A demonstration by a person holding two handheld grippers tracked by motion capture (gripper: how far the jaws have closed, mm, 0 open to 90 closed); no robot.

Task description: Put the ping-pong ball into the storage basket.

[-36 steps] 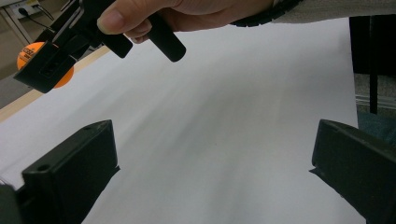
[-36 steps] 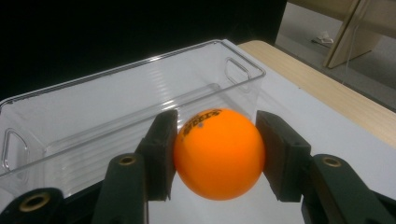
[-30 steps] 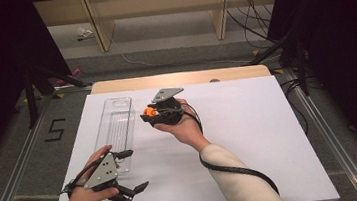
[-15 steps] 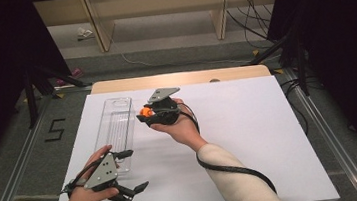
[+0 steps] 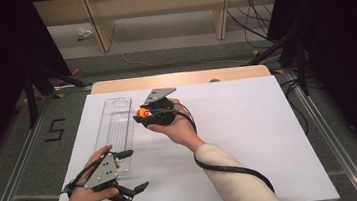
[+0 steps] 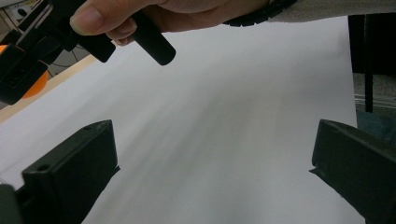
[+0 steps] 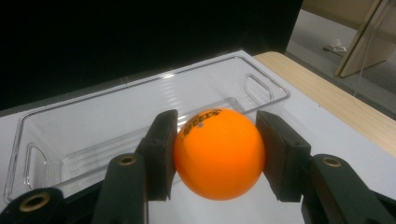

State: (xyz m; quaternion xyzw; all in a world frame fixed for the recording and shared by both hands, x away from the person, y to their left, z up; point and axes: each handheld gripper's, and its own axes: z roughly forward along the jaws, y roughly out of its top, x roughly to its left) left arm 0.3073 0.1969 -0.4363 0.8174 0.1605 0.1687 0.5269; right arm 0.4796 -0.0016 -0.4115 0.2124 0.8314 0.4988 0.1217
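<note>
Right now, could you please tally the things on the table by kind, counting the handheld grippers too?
Orange ball: 1
Clear plastic tray: 1
Handheld grippers: 2, the left gripper with jaws apart and the right gripper clamped on the ball
Total: 4

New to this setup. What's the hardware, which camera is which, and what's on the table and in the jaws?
There is no robot arm: a person holds a two-jaw hand-held gripper in each hand. The high view looks down on the white table from above the person's side. The other two views come from cameras riding on each gripper, looking along its black jaws.

A clear plastic tray lies on the table's left part, with nothing in it that I can see.

The right hand-held gripper is shut on an orange ping-pong ball, pinched between both pads, with the tray just beyond it. The left hand-held gripper is open near the table's front edge, with bare table between its jaws.
</note>
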